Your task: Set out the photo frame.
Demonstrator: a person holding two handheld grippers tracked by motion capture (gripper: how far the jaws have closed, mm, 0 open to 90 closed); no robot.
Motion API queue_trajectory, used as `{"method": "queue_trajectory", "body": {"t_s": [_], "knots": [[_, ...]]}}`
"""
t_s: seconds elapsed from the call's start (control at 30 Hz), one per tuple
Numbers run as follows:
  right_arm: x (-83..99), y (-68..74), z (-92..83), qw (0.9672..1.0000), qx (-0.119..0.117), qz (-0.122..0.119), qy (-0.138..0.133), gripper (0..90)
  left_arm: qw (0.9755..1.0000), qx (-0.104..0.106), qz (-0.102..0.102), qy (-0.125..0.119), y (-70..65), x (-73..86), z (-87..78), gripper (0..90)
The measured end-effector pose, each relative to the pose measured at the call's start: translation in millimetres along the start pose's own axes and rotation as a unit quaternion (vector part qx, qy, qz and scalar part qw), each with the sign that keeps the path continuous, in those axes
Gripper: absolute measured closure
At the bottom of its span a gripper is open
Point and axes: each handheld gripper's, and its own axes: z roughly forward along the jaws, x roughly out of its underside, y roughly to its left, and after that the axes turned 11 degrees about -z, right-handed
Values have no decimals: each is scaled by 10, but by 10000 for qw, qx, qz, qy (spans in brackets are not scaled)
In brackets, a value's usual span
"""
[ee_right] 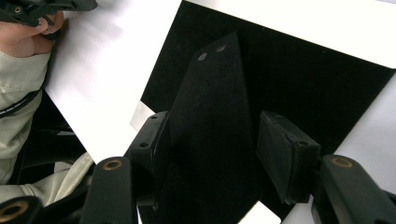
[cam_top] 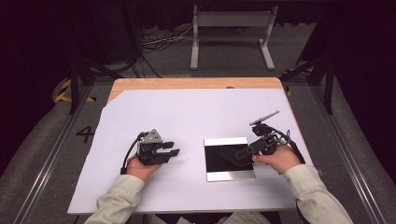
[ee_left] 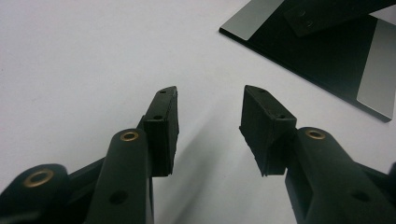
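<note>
Right gripper (ee_right: 212, 154) jaws wide around black plate (ee_right: 210, 116)

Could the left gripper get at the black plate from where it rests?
Probably yes: the left gripper has open jaws aimed at the black plate, with bare white sheet between; the right gripper hangs over the plate's far side.

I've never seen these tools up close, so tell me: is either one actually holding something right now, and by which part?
No. The left gripper is open over bare white sheet. The right gripper is open astride a black plate on the black-and-silver tray, not pinching it.
</note>
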Motion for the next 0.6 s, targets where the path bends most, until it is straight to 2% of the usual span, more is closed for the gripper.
{"method": "queue_trajectory", "body": {"t_s": [0.27, 0.6], "knots": [[-17, 59, 41, 9999, -90, -91, 114, 448, 10000, -3, 13, 5, 3, -1, 2, 570], [-31, 62, 28, 9998, -71, 3, 173, 478, 10000, 6, 7, 26, 6, -1, 0, 571]]}}
